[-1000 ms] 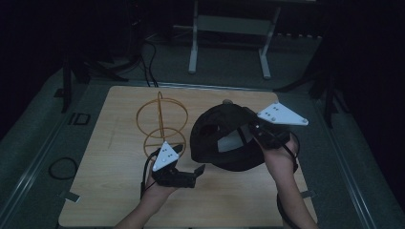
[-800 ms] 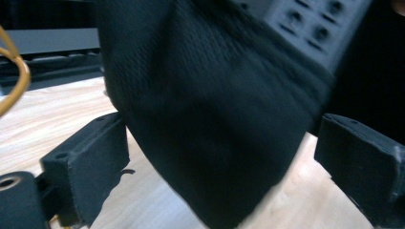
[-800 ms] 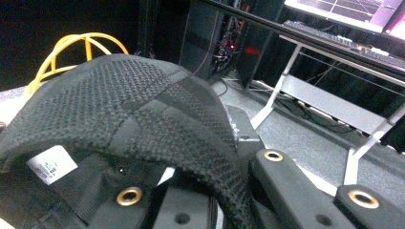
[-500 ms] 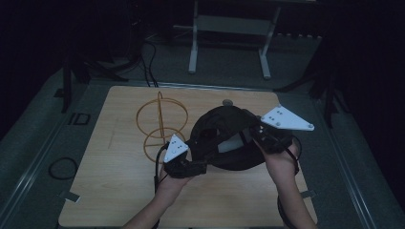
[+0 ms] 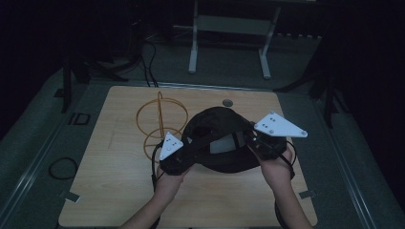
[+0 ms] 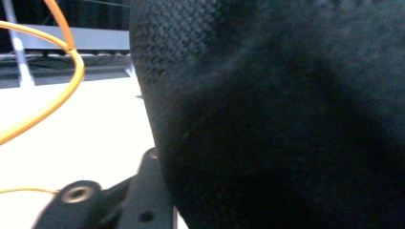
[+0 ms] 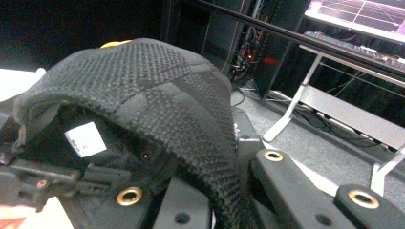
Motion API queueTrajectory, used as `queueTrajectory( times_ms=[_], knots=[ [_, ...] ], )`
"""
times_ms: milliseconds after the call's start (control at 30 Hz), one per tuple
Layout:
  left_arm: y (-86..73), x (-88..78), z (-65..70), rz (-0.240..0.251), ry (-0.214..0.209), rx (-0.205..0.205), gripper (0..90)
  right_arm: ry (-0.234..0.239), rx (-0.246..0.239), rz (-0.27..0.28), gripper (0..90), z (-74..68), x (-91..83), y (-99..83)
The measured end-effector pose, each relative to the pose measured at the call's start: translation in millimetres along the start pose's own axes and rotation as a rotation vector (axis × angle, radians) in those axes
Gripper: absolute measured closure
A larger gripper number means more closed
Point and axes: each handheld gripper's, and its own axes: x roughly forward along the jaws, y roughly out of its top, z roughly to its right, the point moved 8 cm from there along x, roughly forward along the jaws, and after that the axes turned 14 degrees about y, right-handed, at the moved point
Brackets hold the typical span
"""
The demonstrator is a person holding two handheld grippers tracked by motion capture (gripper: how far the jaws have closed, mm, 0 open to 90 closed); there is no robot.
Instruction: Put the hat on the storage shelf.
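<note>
orange wire stand [image 5: 157, 125] (on table [image 5: 110, 191])

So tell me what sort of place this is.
Probably a lab or recording studio, not a home: a lone wooden table stands on grey flooring in a darkened room, cables trail across the floor behind it, and a lit computer screen sits on a nearby desk.

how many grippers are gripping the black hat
2: the left gripper has just been closing on the black hat's left edge; the right gripper clamps its right edge.

High view overhead, facing forward-down; gripper views close, sharing black cap [image 5: 219, 138].
</note>
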Motion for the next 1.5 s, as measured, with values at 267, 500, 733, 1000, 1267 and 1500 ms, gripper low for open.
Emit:
queueTrajectory(
  times_ms=[267,500,733,1000,1267,1500],
  knots=[
    [-0.3,-1.0,-0.6,0.024,0.044,0.048,89.9,0.024,-0.001,-0.009,88.4,-8.7,1.5,-11.2],
    [6.3,-4.4,4.6,0.036,-0.007,0.016,90.0,0.04,0.048,0.027,77.4,-6.0,-8.8,-22.8],
    [14.6,-8.8,6.6,0.063,-0.022,0.012,90.0,0.039,0.076,0.015,61.5,-2.5,-13.4,-40.8],
    [21.2,-12.3,9.6,0.084,-0.022,0.025,90.0,0.047,0.105,0.004,46.4,-4.6,-17.2,-61.8],
    [34.2,-12.1,10.6,0.092,-0.017,0.054,90.0,0.082,0.135,-0.02,33.5,-9.4,-24.4,-87.5],
    [44.2,-18.1,14.6,0.119,-0.01,0.09,90.0,0.139,0.136,-0.059,30.3,-16.8,-32.7,-108.7]
  ],
)
